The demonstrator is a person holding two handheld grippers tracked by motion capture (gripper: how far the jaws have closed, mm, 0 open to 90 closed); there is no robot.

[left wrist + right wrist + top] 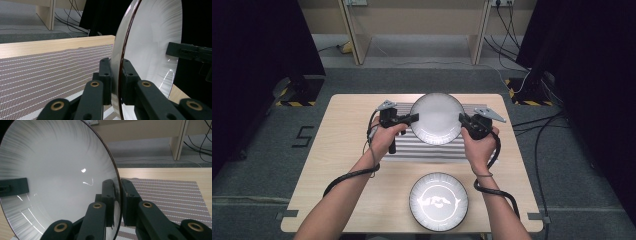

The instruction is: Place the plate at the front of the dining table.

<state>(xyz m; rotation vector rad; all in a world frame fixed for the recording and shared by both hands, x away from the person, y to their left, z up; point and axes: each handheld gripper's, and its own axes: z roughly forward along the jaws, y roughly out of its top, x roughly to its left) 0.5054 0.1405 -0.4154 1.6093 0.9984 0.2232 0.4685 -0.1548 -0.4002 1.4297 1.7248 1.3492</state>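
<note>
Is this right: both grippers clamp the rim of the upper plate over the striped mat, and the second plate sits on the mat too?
Not quite. The left gripper and right gripper do clamp the upper plate by its rim above the striped mat. But the second plate lies on the bare wooden table, nearer the person and clear of the mat, as the high view shows.

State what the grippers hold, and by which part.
Both hold the upper plate by its rim: left gripper on its left edge, right gripper on its right.
</note>
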